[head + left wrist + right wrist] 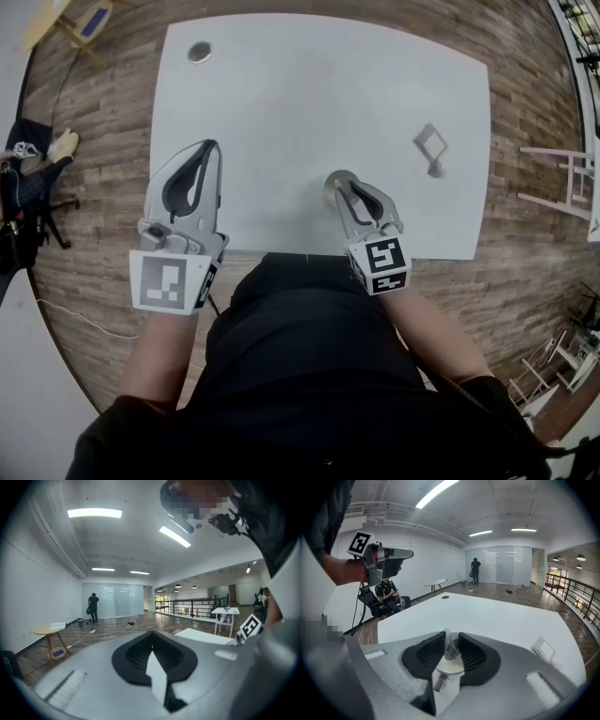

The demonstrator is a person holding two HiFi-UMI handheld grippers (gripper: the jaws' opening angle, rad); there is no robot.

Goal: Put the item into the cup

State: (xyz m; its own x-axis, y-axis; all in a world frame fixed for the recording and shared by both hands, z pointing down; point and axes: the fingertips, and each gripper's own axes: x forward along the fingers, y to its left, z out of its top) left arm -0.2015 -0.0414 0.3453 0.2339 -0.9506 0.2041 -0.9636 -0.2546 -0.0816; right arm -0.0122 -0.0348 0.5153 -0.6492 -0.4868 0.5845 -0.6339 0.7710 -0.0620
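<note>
Two grippers are hanging over one white table (309,103). The right gripper (451,637) is pinching the one crinkly, clear-wrapped item (451,648) just above the single cup (449,666). The left gripper (150,634) is clenched, empty. A wooden floor (525,253) is stretching all around.

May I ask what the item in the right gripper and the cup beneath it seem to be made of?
The item: probably thin clear plastic wrap, crinkled and glinting. The cup: likely glazed ceramic or hard plastic, smooth opaque white, with a handle.
</note>
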